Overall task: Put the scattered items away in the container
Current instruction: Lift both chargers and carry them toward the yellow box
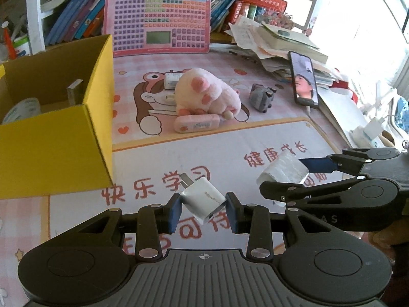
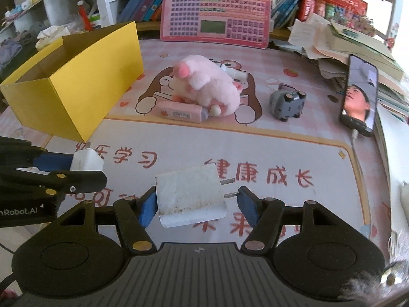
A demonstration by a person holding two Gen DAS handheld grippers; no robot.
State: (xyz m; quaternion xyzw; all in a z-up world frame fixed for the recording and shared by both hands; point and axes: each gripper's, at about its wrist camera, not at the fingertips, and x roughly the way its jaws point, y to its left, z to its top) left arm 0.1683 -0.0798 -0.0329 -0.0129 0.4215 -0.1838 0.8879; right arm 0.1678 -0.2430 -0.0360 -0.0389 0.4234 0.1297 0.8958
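My left gripper (image 1: 203,208) is shut on a small white USB charger (image 1: 202,200), held above the pink desk mat. My right gripper (image 2: 196,203) is shut on a larger white plug adapter (image 2: 190,195), its prongs toward the right pad; it also shows in the left wrist view (image 1: 283,170). The yellow cardboard box (image 1: 58,143) stands open at the left, holding a tape roll (image 1: 21,110). A pink plush paw (image 1: 207,92), a pink tissue pack (image 1: 196,124) and a grey toy car (image 1: 262,96) lie mid-mat.
A pink keyboard toy (image 1: 157,21) leans at the back against books. A phone (image 1: 304,79) leans on a paper stack (image 1: 278,43) at the right, with its cable running down. A white charger (image 1: 368,130) lies at the far right.
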